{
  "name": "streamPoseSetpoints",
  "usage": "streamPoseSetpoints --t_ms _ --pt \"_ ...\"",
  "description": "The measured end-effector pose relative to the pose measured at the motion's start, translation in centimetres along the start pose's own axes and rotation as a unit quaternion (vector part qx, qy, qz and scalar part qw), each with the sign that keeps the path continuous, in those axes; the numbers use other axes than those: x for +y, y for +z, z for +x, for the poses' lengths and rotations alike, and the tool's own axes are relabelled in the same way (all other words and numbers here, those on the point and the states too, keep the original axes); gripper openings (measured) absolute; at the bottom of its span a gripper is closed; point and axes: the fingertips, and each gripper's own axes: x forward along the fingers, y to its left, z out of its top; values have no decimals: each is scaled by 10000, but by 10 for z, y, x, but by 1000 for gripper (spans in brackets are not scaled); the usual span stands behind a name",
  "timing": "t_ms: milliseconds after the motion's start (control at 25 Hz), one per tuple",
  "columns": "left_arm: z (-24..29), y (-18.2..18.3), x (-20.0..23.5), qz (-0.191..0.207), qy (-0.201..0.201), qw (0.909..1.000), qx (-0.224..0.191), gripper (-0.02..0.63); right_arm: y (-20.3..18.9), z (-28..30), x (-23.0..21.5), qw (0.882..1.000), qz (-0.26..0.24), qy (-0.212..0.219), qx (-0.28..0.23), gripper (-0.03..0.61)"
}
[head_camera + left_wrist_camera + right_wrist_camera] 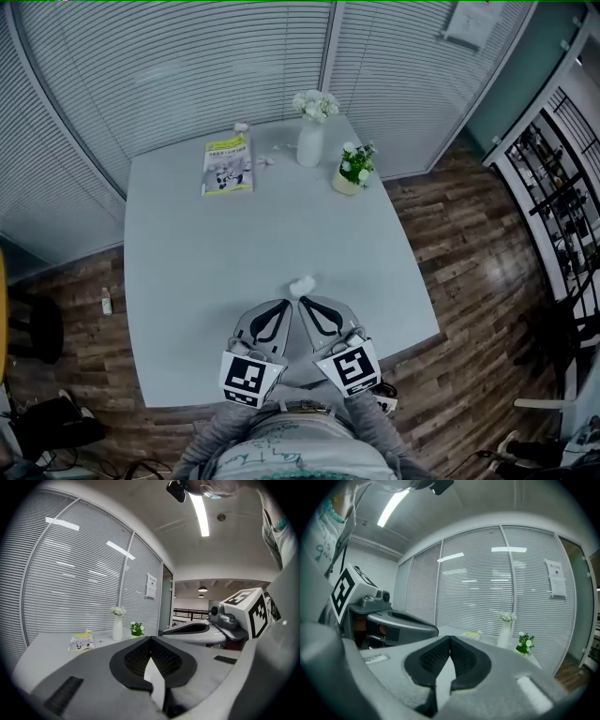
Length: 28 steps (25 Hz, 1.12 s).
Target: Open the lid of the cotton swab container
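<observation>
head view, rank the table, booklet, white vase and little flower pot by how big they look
1. table
2. booklet
3. white vase
4. flower pot
The last three stand at the table's far end, so distance hardly skews their order.

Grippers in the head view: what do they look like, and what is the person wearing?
Left gripper and right gripper are light grey with black ribbed pads, tapering to a point. Each carries a white cube with black square markers. Sleeves are grey.
</observation>
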Motion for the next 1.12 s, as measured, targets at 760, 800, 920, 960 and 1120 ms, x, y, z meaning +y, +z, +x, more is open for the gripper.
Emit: streamPoseSetpoints --t_ms 760,800,920,960,1120 --pt "63 -16 11 -20 484 9985 244 -2 -34 19 -54 9973 -27 622 389 0" --pt "65 -17 11 -30 482 9984 279 -2 -36 19 -56 9971 -36 642 417 0" --pt "70 -21 13 17 476 9983 333 -2 -44 22 -59 9963 63 717 475 0" --pt "71 -22 13 23 462 9983 350 -2 -47 23 -59 9960 89 732 500 0" --pt "72 -34 17 47 404 9978 529 -2 -64 26 -61 9950 101 703 698 0"
